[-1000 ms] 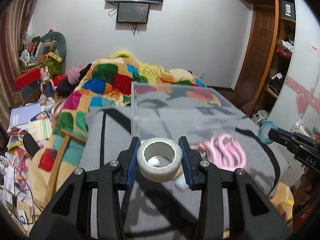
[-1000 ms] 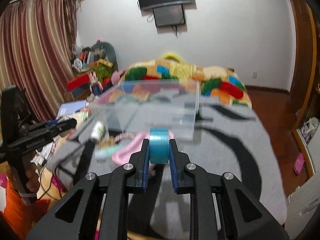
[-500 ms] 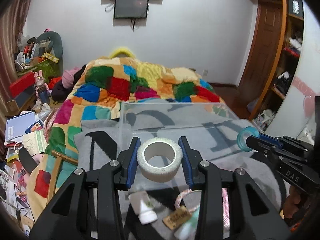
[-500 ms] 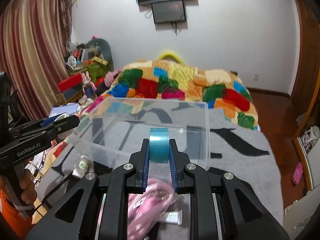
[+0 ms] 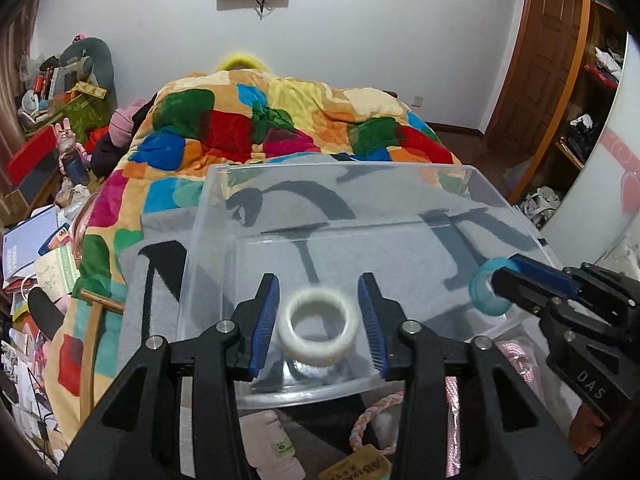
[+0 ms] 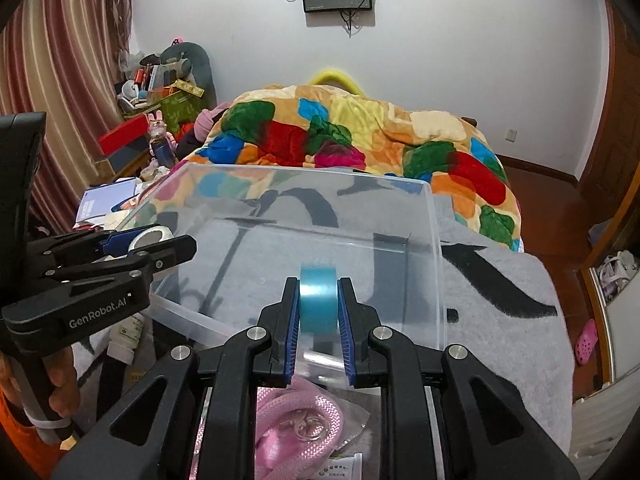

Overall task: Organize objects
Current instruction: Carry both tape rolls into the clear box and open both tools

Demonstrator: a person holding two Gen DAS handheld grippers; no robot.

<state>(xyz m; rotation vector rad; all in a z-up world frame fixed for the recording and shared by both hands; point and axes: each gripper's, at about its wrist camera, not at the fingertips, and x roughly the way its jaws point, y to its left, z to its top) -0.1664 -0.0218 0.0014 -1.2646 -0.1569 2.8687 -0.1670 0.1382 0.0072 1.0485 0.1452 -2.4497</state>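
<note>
Step now: dropping two tape rolls into the clear box point(image 5: 400, 196).
How to do it well: keep each roll over the middle of the box, away from the walls. Open slowly so the roll falls flat and does not bounce out.
Left gripper point(image 5: 318, 318): its jaws are wide. The white tape roll point(image 5: 319, 330) is between them, but there is a gap on each side. The roll looks blurry, so I think it is let go and dropping.
White roll place: over the near end of the box, inside the front wall.
Right gripper point(image 6: 319, 312): its jaws are narrow and squeeze the blue tape roll point(image 6: 318, 300) on its flat sides. The roll stands on edge.
Blue roll place: over the box, near the front wall, not let go yet.
Left behind on the gray blanket point(image 6: 500, 320): a pink rope point(image 6: 298, 424) in a bag and a small white bottle point(image 5: 272, 444), just in front of the box.
</note>
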